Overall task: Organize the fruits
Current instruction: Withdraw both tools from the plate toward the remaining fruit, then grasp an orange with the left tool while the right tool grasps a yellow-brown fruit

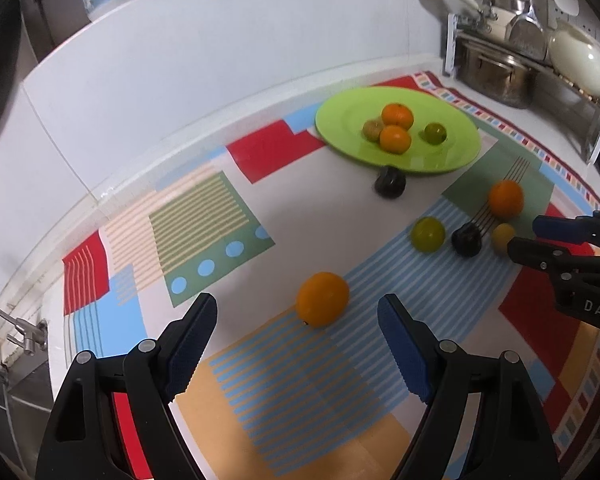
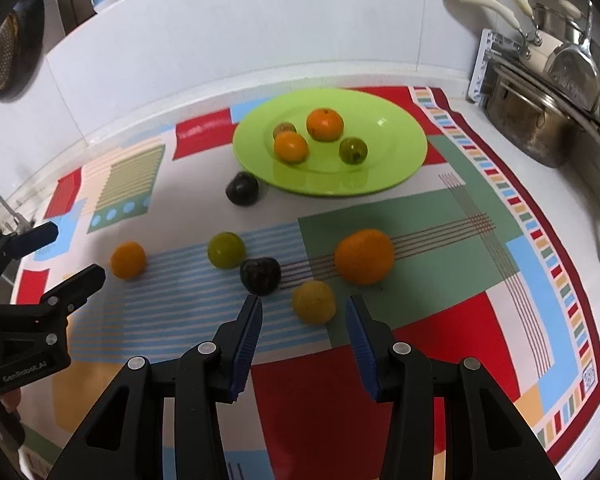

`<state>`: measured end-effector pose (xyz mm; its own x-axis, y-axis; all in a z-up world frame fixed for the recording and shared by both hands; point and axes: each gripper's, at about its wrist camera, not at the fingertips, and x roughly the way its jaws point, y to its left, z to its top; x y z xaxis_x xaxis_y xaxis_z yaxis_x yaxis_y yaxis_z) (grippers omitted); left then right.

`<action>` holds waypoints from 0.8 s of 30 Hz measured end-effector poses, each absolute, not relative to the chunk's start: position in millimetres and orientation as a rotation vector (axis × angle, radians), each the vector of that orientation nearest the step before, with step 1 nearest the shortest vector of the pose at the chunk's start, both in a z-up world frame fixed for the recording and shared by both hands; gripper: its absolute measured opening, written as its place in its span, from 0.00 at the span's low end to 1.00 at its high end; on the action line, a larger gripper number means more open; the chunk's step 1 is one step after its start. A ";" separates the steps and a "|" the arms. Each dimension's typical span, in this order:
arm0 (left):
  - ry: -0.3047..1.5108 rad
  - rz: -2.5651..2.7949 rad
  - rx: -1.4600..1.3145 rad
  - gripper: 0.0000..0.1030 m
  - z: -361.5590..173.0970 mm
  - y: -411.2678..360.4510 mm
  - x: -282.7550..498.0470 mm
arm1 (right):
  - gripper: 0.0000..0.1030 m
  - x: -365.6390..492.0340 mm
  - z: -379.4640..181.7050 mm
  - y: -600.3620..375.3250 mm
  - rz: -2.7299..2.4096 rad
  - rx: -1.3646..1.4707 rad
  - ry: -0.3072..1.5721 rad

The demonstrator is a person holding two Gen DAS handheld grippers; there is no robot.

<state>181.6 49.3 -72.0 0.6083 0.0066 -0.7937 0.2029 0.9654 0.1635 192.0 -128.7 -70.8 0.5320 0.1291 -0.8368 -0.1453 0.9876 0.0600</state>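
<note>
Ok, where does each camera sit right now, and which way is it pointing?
Left wrist: on the left tool, looking forward at a small orange between its open fingers; the right tool shows at the right edge.
Right wrist: on the right tool, facing a yellow fruit; the left tool shows at the left edge.
Shared: green plate with four fruits, patterned cloth.

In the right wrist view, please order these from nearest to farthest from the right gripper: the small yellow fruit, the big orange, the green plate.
1. Small yellow fruit: just ahead of the right gripper, between its open fingers.
2. Big orange: farther on, slightly right.
3. Green plate: farthest, at the back of the cloth.
</note>
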 end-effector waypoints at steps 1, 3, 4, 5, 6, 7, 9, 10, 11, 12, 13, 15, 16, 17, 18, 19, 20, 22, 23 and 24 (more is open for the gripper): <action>0.918 -0.115 0.249 0.80 -74.6 49.4 183.0 | 0.43 193.0 -73.5 -128.9 0.160 -0.019 1.003; 0.933 -0.119 0.247 0.80 -80.9 49.7 187.5 | 0.43 195.3 -77.2 -128.9 0.153 -0.021 1.011; 0.937 -0.120 0.247 0.80 -82.7 49.5 189.1 | 0.43 197.1 -79.1 -129.1 0.153 -0.022 1.015; 0.938 -0.122 0.247 0.80 -84.6 49.6 190.6 | 0.43 198.3 -80.5 -128.8 0.152 -0.025 1.018; 0.938 -0.123 0.247 0.80 -86.2 49.7 192.0 | 0.43 199.3 -82.1 -128.6 0.151 -0.027 1.021; 0.941 -0.121 0.247 0.80 -88.0 50.0 193.6 | 0.43 200.6 -83.6 -128.4 0.152 -0.027 1.025; 0.947 -0.125 0.245 0.78 -91.3 50.6 197.2 | 0.43 202.2 -86.4 -127.5 0.149 -0.031 1.031; 0.950 -0.128 0.244 0.74 -92.9 50.6 198.4 | 0.43 203.0 -88.1 -126.9 0.150 -0.032 1.035; 0.954 -0.129 0.245 0.72 -94.4 50.3 199.6 | 0.43 203.6 -89.4 -126.3 0.151 -0.034 1.038; 0.955 -0.133 0.245 0.70 -95.5 50.1 200.3 | 0.43 204.2 -90.9 -125.9 0.152 -0.036 1.041; 0.954 -0.137 0.243 0.67 -96.5 49.7 201.1 | 0.43 204.7 -92.0 -125.8 0.154 -0.035 1.041; 0.961 -0.143 0.238 0.62 -99.3 49.0 202.8 | 0.43 206.0 -93.7 -126.2 0.153 -0.032 1.045; 0.966 -0.150 0.234 0.59 -100.9 48.5 203.7 | 0.43 206.4 -94.4 -126.3 0.155 -0.030 1.046; 0.973 -0.156 0.231 0.57 -102.7 47.8 204.6 | 0.43 206.8 -94.9 -126.4 0.156 -0.030 1.047; 0.977 -0.160 0.229 0.54 -103.8 47.4 205.4 | 0.43 206.9 -95.2 -126.5 0.156 -0.030 1.047; 0.981 -0.166 0.226 0.50 -105.4 46.9 206.2 | 0.42 207.1 -95.5 -126.4 0.157 -0.030 1.046; 0.984 -0.166 0.223 0.49 -106.2 46.6 206.6 | 0.42 207.5 -95.8 -126.2 0.160 -0.030 1.047; 0.992 -0.175 0.209 0.43 -107.6 46.7 207.9 | 0.36 208.2 -96.3 -126.0 0.161 -0.032 1.046; 1.000 -0.181 0.200 0.41 -108.5 46.9 209.0 | 0.36 208.6 -96.5 -126.0 0.162 -0.032 1.046; 1.006 -0.185 0.190 0.38 -109.1 47.1 209.7 | 0.36 209.1 -97.0 -125.9 0.163 -0.032 1.046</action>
<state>209.7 47.1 -109.1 0.5225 -0.0664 -0.8500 0.2405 0.9680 0.0722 209.1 -125.9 -97.0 0.4905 0.1187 -0.8633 -0.1494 0.9875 0.0509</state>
